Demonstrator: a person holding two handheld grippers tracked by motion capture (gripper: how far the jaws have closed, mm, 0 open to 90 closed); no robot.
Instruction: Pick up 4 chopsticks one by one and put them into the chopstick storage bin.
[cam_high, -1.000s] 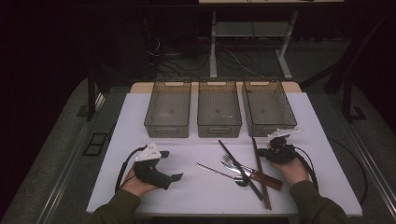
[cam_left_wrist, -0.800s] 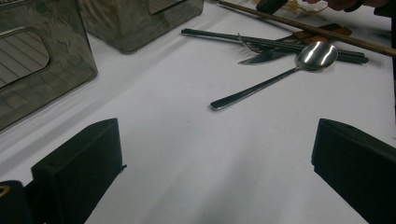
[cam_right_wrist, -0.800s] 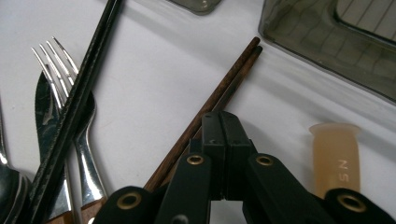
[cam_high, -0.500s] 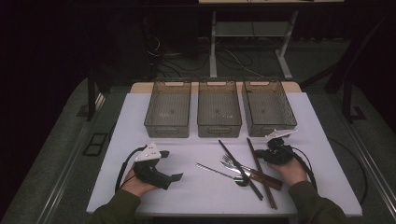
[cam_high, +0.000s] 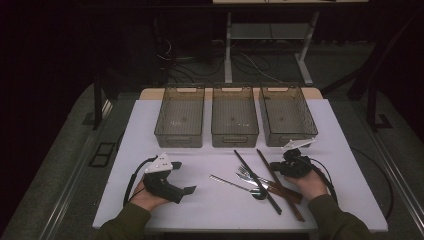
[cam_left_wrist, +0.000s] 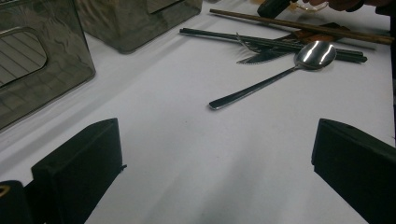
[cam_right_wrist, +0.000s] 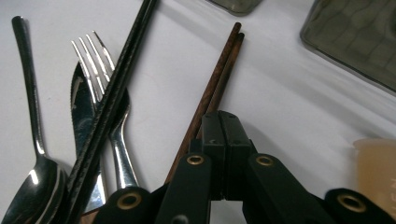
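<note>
A white table cover (cam_high: 150, 130) is noted, carrying three translucent smoke-grey bins (cam_high: 235, 117) with finely ribbed floors. The cutlery is recorded as a polished silver spoon (cam_left_wrist: 280, 70), a silver fork (cam_right_wrist: 100, 79) and a silver-bladed knife (cam_right_wrist: 81, 116), with black chopsticks (cam_right_wrist: 116, 93) of speckled finish and reddish-brown wooden chopsticks (cam_right_wrist: 217, 79). Black jaws with brass-coloured rivets are seen on the right gripper (cam_right_wrist: 219, 128), matt black jaws and a pale grey top plate on the left gripper (cam_high: 191, 190), and olive-green sleeves (cam_high: 125, 225) on the person.

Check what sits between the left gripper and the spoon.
Nothing: bare white table. In the left gripper view, the left gripper has open jaws with plain tabletop running up to the spoon. The high view agrees.
</note>
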